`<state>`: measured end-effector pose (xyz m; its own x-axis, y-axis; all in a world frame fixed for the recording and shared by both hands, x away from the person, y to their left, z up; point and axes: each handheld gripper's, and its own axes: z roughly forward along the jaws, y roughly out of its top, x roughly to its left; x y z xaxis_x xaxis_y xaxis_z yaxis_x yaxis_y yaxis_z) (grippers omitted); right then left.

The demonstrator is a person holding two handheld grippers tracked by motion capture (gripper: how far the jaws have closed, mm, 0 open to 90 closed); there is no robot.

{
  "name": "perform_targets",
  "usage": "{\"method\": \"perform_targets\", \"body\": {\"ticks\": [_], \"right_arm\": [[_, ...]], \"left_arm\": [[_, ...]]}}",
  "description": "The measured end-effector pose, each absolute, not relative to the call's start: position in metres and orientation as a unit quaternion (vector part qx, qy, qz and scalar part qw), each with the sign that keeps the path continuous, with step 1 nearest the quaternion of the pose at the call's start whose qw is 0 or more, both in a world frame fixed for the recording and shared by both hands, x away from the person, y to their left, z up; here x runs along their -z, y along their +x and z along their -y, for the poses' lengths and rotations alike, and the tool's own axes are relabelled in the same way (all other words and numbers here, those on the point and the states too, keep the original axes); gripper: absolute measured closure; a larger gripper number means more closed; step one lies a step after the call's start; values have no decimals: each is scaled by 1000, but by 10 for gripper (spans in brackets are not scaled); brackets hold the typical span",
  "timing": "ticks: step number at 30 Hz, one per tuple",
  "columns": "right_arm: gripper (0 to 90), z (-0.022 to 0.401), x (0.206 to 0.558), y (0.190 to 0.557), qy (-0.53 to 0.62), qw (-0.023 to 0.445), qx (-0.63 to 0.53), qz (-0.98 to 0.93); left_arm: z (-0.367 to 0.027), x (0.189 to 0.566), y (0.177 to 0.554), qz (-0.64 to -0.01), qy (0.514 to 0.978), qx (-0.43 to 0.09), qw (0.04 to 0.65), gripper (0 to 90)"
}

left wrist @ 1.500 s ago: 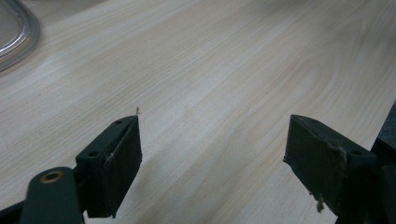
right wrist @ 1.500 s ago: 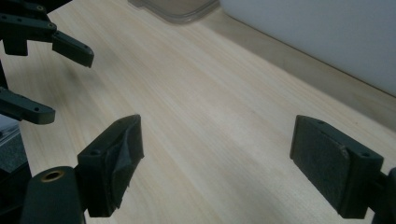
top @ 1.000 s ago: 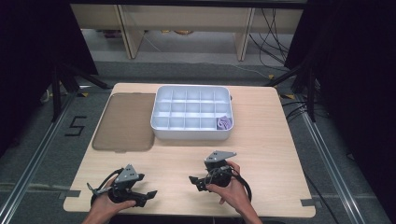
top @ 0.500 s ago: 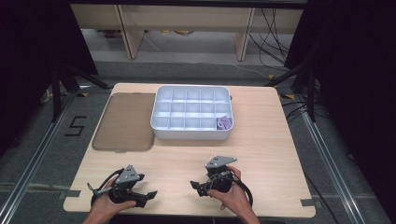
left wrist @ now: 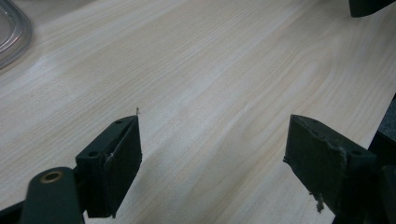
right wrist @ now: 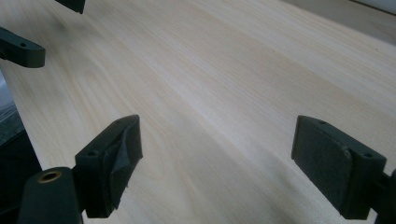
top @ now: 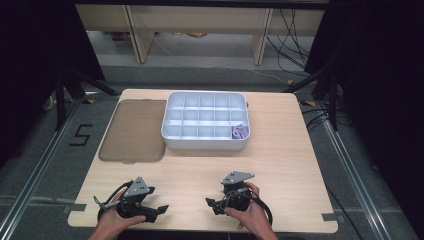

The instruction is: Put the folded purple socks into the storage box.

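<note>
Table brightly lit from above; surroundings dark; close views soft.

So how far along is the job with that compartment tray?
Looks done: a purple item lies in the white tray's near right compartment, its lid off beside it. In hand: nothing; left tongs and right tongs rest open. Left: probably closing the lid.

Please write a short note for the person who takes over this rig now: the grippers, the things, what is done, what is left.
Left gripper: open, holds nothing, low over the table's near edge.
Right gripper: open, holds nothing, also near that edge.
White divided tray: at the far middle; a small purple thing lies in its near right compartment.
Brownish lid: flat, left of the tray.
Done: purple thing is in the tray.
Left: probably putting the lid on.
</note>
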<state>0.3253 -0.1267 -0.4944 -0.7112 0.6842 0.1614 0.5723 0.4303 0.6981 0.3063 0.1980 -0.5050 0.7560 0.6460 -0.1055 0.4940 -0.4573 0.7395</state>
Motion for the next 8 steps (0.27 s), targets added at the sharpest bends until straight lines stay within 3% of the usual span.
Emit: {"method": "perform_targets", "body": {"ticks": [8], "right_arm": [[168, 128, 497, 325, 374, 72, -378, -844]], "left_arm": [[-198, 505, 306, -336, 849, -95, 397, 181]]}}
